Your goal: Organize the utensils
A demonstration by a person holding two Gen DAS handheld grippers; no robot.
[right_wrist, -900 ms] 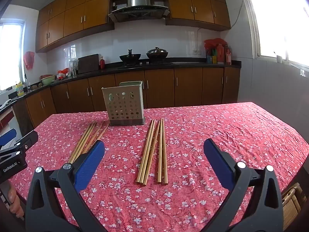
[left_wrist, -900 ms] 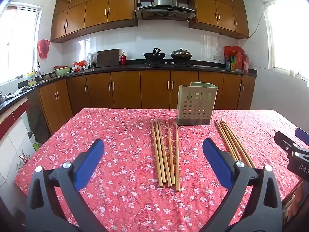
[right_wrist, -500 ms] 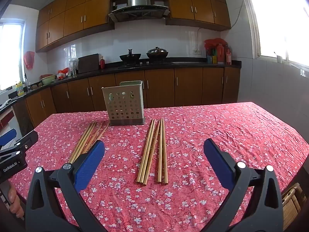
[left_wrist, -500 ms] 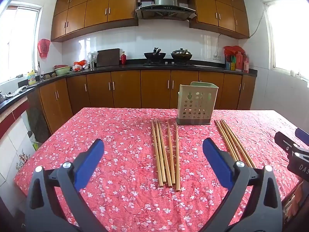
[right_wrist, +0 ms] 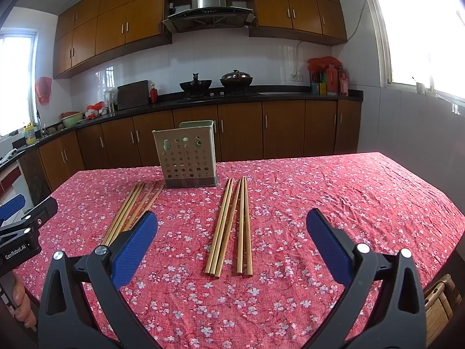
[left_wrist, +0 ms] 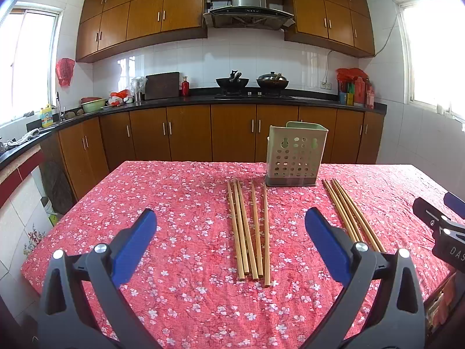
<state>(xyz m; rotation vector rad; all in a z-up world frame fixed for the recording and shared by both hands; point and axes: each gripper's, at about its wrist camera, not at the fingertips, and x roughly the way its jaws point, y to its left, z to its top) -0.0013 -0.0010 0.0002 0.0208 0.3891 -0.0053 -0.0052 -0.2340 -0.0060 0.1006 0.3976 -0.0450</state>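
Note:
Two groups of wooden chopsticks lie on the red flowered tablecloth. The left group lies ahead of my left gripper, which is open and empty above the near table edge. The right group lies beyond its right finger. In the right wrist view, the right group lies ahead of my open, empty right gripper, and the left group lies at its left. A pale perforated utensil holder stands upright behind the chopsticks; it also shows in the right wrist view.
The other gripper shows at the frame edge in each view: right gripper body, left gripper body. A woven chair back sits by the table's near right corner. Kitchen counters and cabinets stand behind the table.

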